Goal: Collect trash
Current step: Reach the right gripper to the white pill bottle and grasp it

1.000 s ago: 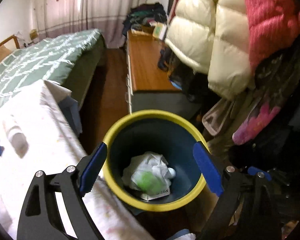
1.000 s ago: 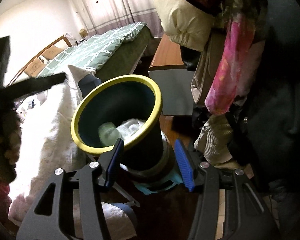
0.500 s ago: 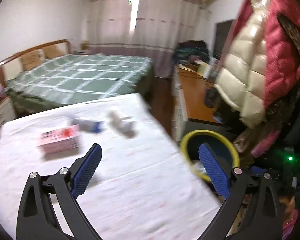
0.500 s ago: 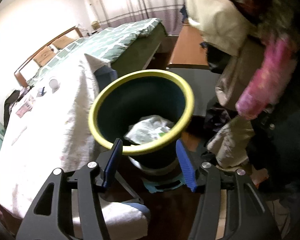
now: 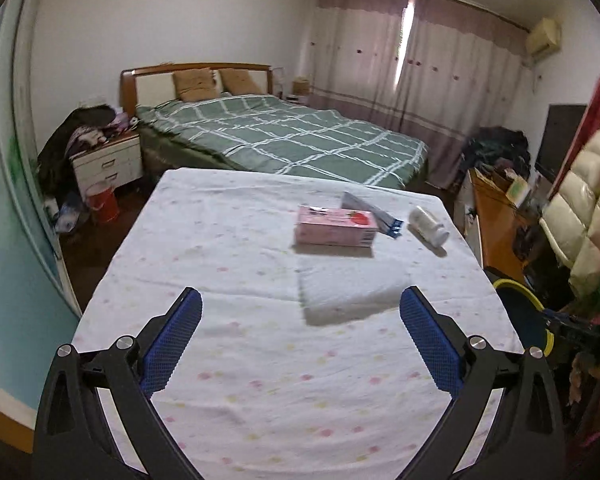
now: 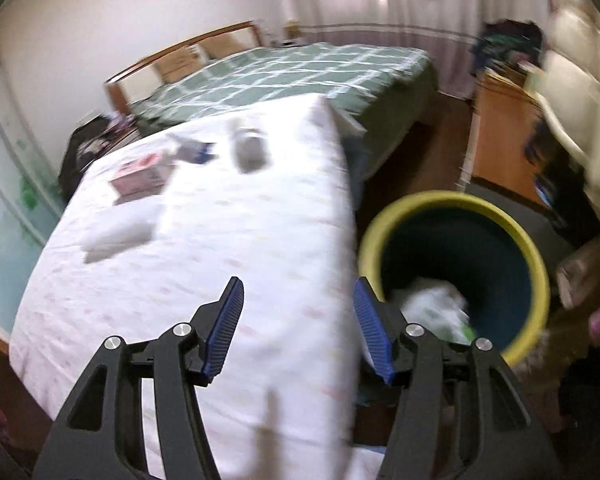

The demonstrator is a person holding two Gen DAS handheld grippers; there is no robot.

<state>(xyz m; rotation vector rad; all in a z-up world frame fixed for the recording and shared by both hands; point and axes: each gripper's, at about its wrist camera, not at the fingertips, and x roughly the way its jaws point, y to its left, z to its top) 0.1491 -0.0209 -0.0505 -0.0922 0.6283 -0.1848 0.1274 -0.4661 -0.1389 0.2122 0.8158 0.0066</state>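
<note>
Home bedroom. Double bed (image 5: pixel 284 136) with green checked quilt and wooden headboard (image 5: pixel 196 76), two tan pillows (image 5: pixel 212 82), upper centre of left wrist view. White bedside drawer unit (image 5: pixel 108 164) piled with clothes, left of bed. Floor-length pinkish curtains (image 5: pixel 416 76) across far wall, air conditioner (image 5: pixel 544 36) upper right. Wooden desk (image 5: pixel 496 216) cluttered at right, puffer jackets (image 5: pixel 580 208) hanging far right edge. Foreground: table under a white dotted cloth (image 5: pixel 260 360). Yellow-rimmed dark bin (image 6: pixel 456 264) on wood floor at lower right of right wrist view, blurred.
</note>
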